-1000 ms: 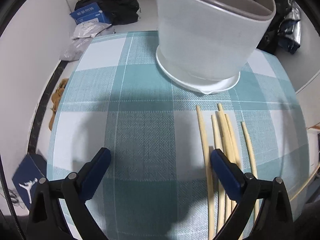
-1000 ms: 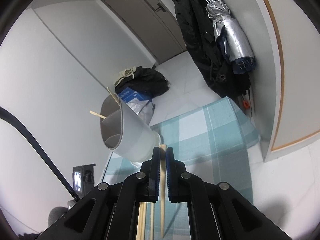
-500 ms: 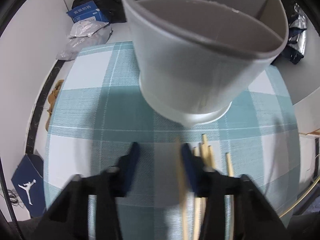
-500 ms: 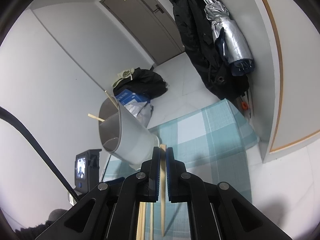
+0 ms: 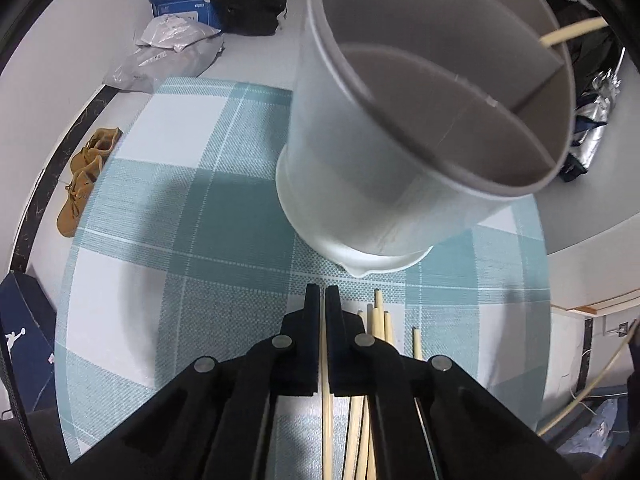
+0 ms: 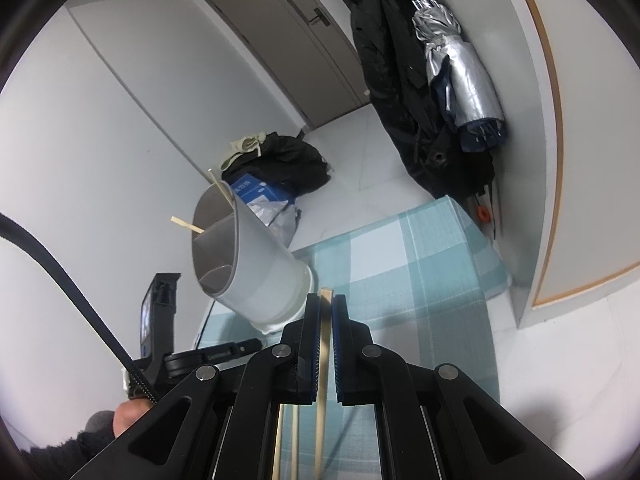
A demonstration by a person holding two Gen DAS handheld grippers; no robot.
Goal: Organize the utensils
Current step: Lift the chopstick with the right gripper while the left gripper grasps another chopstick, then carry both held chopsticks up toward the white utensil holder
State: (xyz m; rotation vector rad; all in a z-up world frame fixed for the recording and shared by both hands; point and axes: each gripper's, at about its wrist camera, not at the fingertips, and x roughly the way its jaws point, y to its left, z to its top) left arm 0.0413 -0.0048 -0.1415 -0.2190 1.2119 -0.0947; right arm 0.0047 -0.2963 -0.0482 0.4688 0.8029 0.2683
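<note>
Left wrist view: left hand-held gripper pinches one chopstick, apparently; loose chopsticks lie beside it, the divided holder close ahead. Right hand-held gripper clamps another chopstick.

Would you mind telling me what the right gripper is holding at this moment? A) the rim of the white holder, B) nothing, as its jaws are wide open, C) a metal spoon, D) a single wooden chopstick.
D: in the right wrist view the right gripper has its jaws shut on a chopstick, apart from the white holder.
</note>
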